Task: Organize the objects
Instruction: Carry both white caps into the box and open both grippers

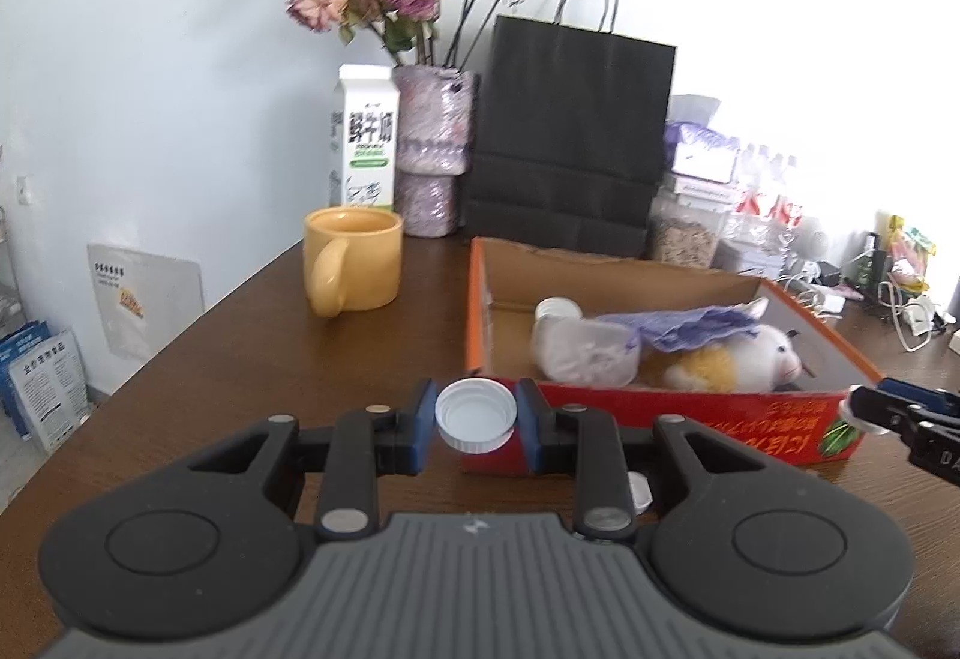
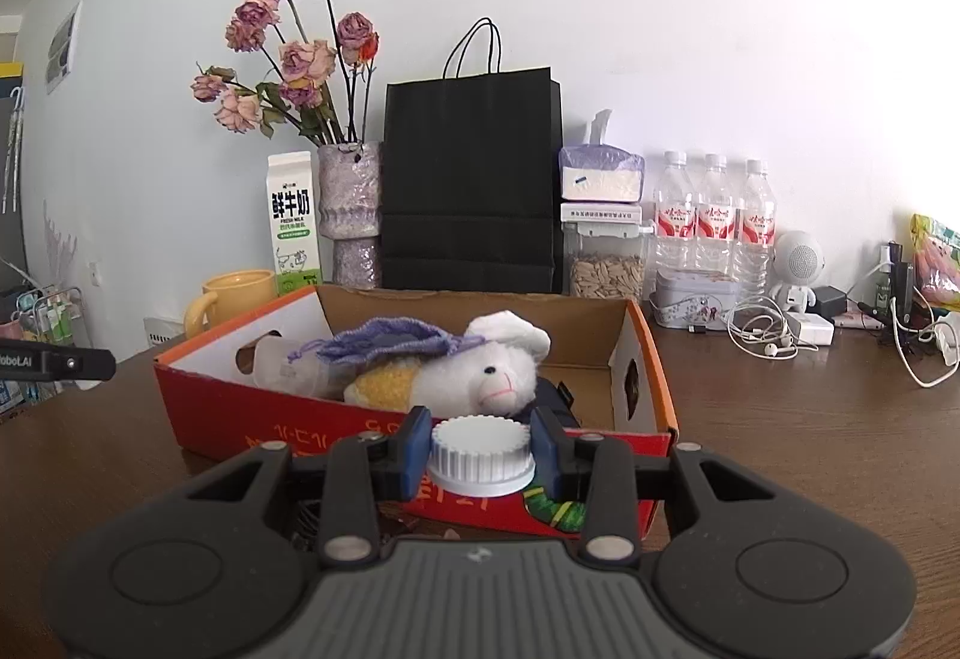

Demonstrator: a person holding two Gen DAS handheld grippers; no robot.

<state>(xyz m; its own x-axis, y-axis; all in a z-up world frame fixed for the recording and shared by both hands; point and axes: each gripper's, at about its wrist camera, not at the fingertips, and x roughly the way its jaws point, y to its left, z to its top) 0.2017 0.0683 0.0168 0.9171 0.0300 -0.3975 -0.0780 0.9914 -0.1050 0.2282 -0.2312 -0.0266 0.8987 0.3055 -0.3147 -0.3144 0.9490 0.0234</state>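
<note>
A white cap (image 1: 476, 416) is clamped between the pads of the left gripper (image 1: 476, 422), hollow side to the camera, just before the red box (image 1: 780, 422). A ribbed white lid (image 2: 480, 455) is clamped in the right gripper (image 2: 480, 452) at the box's near wall. In the box lie a plush toy (image 2: 480, 374), a purple cloth (image 2: 384, 341) and a clear bottle (image 1: 579, 347). A yellow mug (image 1: 353, 269) stands left of the box on the table (image 1: 240, 359).

Brown wooden table (image 2: 810, 419) carrying red cardboard box (image 2: 252, 413) at centre; yellow mug (image 1: 353, 269), milk carton (image 1: 365, 143), vase (image 1: 433, 155), black paper bag (image 2: 471, 179), water bottles (image 2: 714, 221) standing along wall; earphone cables (image 2: 762, 332) lying right.
</note>
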